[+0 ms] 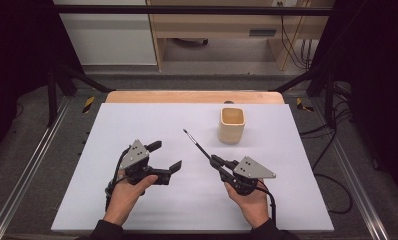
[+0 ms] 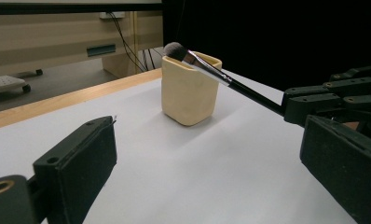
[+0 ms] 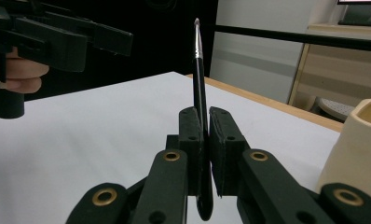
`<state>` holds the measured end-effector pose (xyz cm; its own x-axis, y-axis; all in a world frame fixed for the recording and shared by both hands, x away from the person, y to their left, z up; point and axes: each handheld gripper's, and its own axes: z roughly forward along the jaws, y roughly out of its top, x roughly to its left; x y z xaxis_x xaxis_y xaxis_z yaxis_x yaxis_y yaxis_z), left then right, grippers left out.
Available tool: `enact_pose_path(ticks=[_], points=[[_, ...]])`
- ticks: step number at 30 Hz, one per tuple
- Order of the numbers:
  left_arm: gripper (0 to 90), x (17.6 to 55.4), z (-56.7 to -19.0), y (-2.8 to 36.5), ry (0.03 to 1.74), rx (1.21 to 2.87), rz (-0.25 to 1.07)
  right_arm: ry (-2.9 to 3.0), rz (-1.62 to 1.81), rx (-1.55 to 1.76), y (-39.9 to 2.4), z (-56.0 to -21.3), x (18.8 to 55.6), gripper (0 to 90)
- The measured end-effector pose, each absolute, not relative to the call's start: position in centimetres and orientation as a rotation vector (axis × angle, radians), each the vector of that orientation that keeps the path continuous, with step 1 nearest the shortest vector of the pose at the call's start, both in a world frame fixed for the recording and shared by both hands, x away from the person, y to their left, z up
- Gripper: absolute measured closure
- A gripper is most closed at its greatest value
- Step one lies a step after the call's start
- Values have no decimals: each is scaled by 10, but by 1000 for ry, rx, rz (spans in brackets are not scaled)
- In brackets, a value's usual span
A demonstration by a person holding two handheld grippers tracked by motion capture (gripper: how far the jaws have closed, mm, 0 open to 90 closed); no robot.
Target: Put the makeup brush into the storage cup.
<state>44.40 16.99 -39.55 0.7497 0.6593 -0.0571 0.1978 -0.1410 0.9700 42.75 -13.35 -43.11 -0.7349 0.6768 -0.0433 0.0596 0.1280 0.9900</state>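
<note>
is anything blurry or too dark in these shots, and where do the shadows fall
High view: even light, the white table bright, the sides nearly black. Left gripper view: the cup and brush are sharp, the near jaws soft, with a faint shadow beside the cup. Right gripper view: the brush handle reads clearly, its tip dim against dark.

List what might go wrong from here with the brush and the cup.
1. The right tool pinches the brush near its handle end, so the long free part could pivot or slip in the grip.
2. The cup stands loose on the white board; a brush arriving off-centre might catch its rim and tip or push it.
3. The left tool hangs open away from the cup, so nothing steadies it.
</note>
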Motion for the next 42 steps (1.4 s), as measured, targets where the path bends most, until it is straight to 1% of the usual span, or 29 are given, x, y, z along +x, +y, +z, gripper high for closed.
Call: enact_pose_path(ticks=[11,15,24,30,36,42], points=[[37,447,-391,168,688,1710,473,1925,1649,683,-129,-430,425,839],[60,449,-391,168,702,1694,456,1931,1646,672,-128,-430,425,839],[79,454,-393,160,715,1700,415,1934,1640,651,-121,-431,422,839],[134,458,-393,156,734,1682,385,1938,1639,640,-118,-431,421,839],[167,461,-396,156,744,1687,363,1938,1635,626,-116,-430,420,839],[213,466,-399,154,764,1673,312,1945,1635,616,-112,-431,419,839]])
